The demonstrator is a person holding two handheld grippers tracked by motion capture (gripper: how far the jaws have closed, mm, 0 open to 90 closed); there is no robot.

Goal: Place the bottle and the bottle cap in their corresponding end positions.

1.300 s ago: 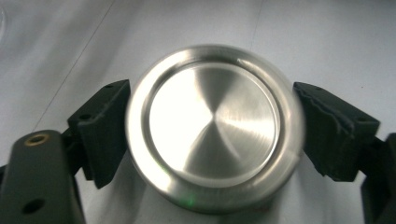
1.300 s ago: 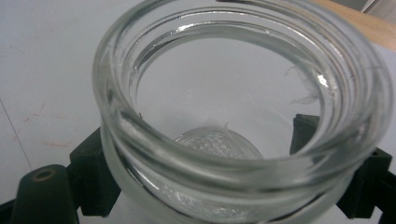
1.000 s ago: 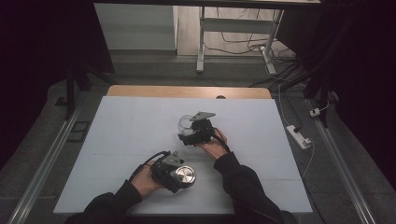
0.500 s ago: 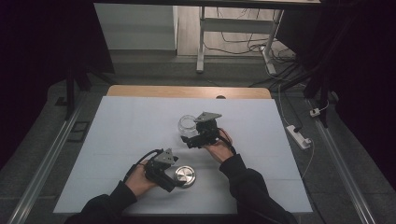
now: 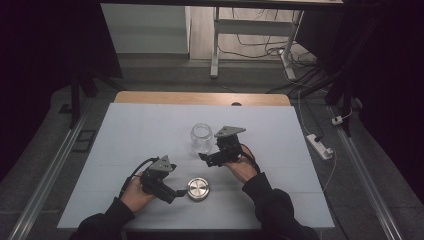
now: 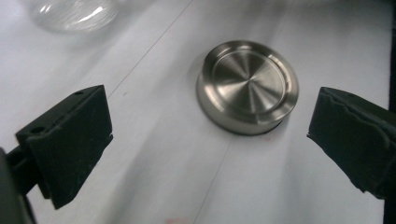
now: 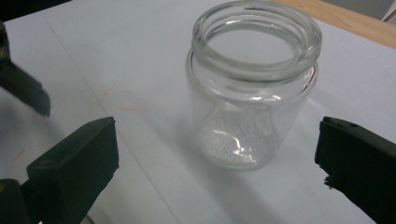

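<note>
Table with white top carries the whole setup, a wooden strip along its far edge at 12 o'clock. Glass jar stands upright and uncapped just past table centre, mouth open upward; in the right gripper view the jar sits ahead of the jaws, apart from both. Right gripper sits at about 4 o'clock of the jar, just beside it, held in the person's right hand; its jaws have just been opening and now stand wide with nothing between the pads. Left gripper lies at 7 o'clock of the jar, near the front edge; jaws likewise just opened, wide, gripping nothing. Metal lid rests flat on the table just beside the left gripper at its 3 o'clock, well apart from the jar; in the left gripper view the lid lies beyond the jaw tips, untouched.
</note>
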